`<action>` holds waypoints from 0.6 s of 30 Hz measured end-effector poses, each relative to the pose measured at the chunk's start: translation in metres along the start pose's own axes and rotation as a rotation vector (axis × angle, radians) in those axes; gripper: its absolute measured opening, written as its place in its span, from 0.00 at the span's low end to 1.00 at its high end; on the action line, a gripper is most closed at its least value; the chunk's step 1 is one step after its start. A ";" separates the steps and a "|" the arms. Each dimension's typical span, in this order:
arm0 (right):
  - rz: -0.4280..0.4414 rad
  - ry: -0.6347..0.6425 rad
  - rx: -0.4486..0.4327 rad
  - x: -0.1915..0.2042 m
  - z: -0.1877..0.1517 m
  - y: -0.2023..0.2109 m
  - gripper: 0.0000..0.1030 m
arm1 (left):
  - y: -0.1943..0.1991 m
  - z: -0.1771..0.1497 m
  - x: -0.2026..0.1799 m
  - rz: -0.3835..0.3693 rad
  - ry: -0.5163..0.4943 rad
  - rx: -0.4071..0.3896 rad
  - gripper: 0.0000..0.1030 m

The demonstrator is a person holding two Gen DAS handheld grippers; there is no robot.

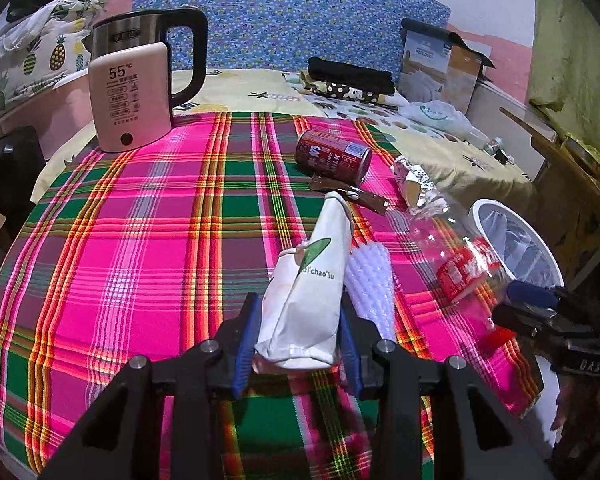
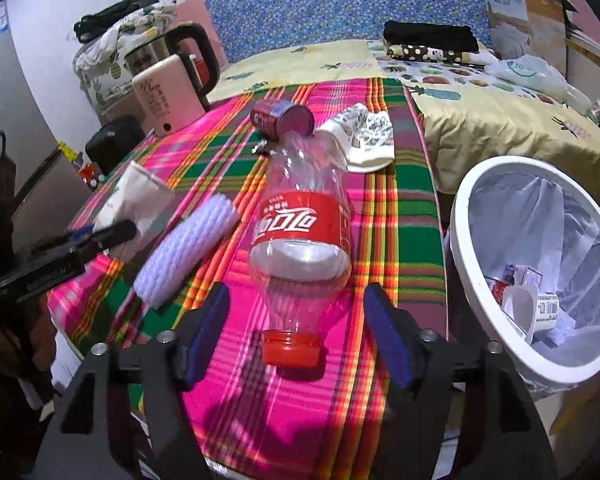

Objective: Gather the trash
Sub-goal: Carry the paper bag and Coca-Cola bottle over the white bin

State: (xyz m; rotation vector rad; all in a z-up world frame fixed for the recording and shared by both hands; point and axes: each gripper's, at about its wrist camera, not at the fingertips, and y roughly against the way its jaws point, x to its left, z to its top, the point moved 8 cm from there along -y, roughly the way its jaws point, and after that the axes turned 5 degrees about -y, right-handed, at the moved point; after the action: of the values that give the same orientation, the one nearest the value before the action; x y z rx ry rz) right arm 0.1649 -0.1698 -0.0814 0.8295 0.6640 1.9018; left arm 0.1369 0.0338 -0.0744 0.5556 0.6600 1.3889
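While our left gripper clamps the paper bag, we should centre the wide-open right gripper round the near bottle.

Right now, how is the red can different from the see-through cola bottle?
The red can is solid metal and short; the cola bottle is clear plastic and longer, with a red cap. The can lies far back by the brown wrapper; the bottle lies between the open fingers of the right gripper. Both lie on their sides on the plaid cloth.
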 end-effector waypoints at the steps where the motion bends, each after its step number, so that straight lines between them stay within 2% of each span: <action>1: -0.002 0.001 -0.005 -0.001 -0.001 0.001 0.69 | -0.001 0.000 -0.001 0.000 0.001 0.001 0.38; 7: -0.023 0.016 -0.018 0.003 0.013 -0.014 0.69 | -0.005 0.003 -0.010 -0.012 0.014 0.006 0.38; 13: -0.026 -0.015 -0.003 0.002 0.012 -0.019 0.68 | -0.006 0.009 -0.027 -0.037 0.000 0.000 0.38; 15: -0.022 -0.021 -0.008 0.001 0.011 -0.016 0.60 | -0.007 0.011 -0.031 -0.044 -0.007 -0.001 0.38; 18: -0.011 -0.032 -0.012 0.000 0.010 -0.010 0.59 | -0.009 0.014 -0.038 -0.053 -0.011 0.000 0.38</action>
State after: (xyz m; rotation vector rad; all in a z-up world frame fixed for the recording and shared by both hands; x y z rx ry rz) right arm 0.1778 -0.1643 -0.0826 0.8455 0.6352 1.8771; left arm 0.1513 -0.0043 -0.0674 0.5418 0.6615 1.3359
